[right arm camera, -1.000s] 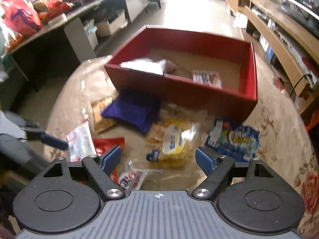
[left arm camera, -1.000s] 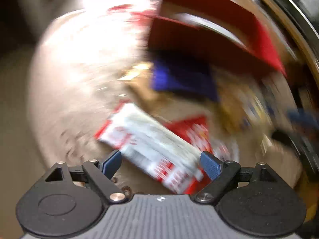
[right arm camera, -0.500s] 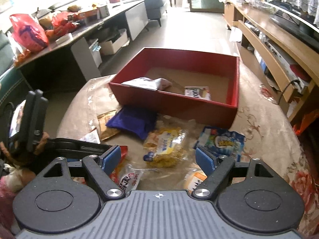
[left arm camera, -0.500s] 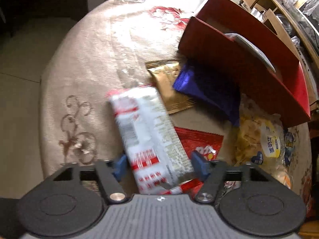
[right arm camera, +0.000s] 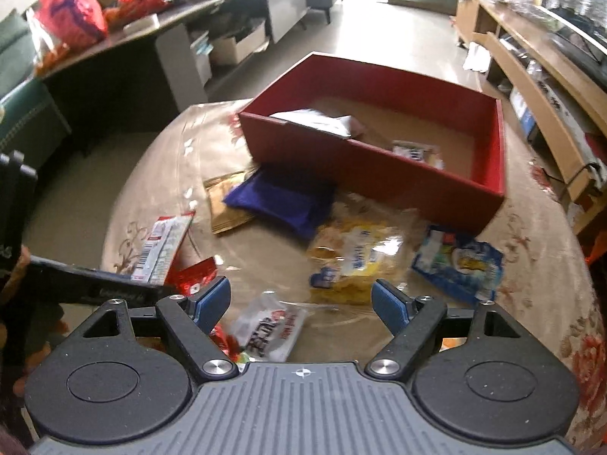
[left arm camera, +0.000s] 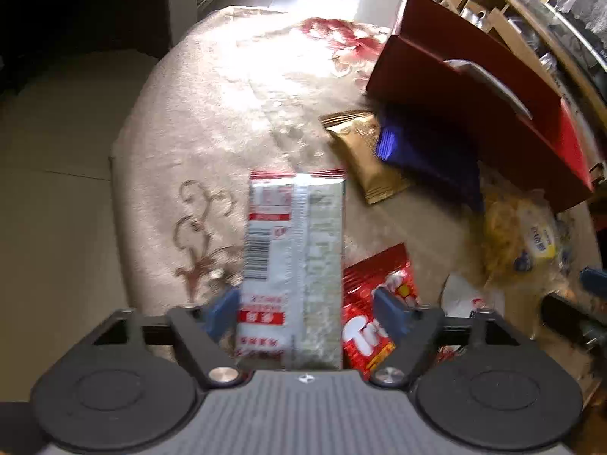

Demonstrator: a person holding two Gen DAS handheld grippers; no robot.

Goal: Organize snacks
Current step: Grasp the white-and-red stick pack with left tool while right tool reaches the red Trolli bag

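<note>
The left hand-held gripper (left arm camera: pixel 305 313) is opening around the white-and-red packet (left arm camera: pixel 296 258) above the table (left arm camera: pixel 212 113); unpinched, it may slip. The right hand-held gripper (right arm camera: pixel 301 299) hangs spread, empty.

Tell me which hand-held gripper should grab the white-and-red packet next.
Left. The left hand-held gripper already straddles the white-and-red packet, its jaws opening around it. The right hand-held gripper hangs open over other wrappers, off to the packet's side.
</note>
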